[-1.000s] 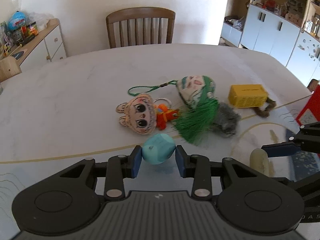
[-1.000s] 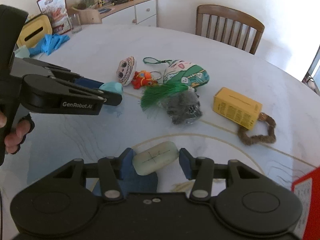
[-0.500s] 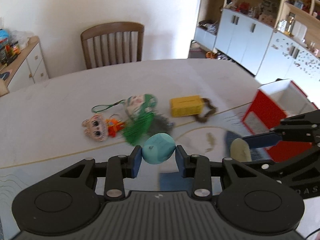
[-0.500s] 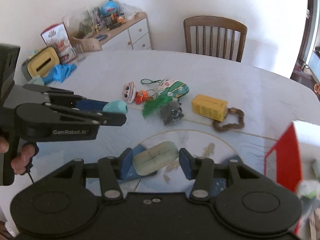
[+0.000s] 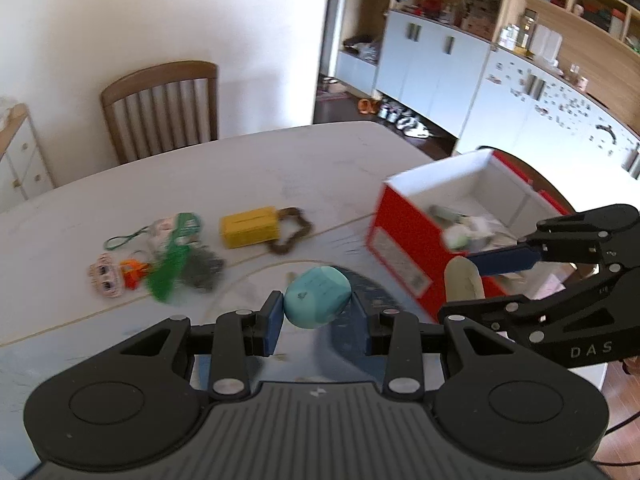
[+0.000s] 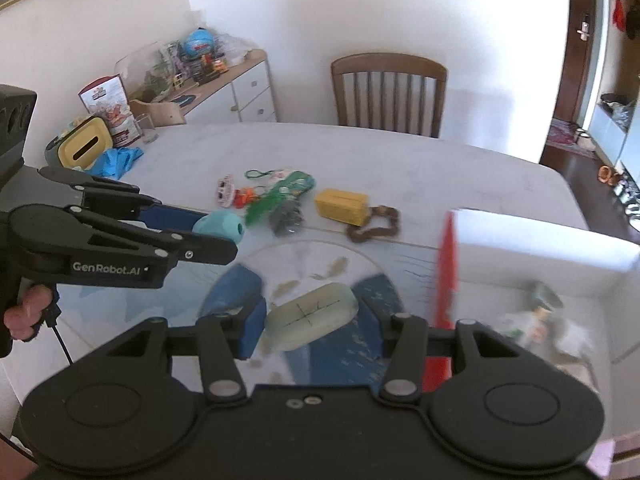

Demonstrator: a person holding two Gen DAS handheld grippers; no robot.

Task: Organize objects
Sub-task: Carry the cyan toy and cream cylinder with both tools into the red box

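Marble table (image 5: 280, 168), chair (image 5: 160, 108) behind; hand-held grippers pinch teal ball (image 5: 318, 297) and pale bar (image 6: 312, 316).

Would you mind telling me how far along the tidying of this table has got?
Partly done: the red box already holds several small items. In hand: the left hand-held gripper grips a teal ball, and the right hand-held gripper grips a pale oval bar close to the box. Still on the table: the yellow box, brown loop, doll-face charm and green tassel pile.

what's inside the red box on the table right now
The red box has white inner walls and already holds a blurred heap of small pale and greenish items. Its floor beneath them is covered.
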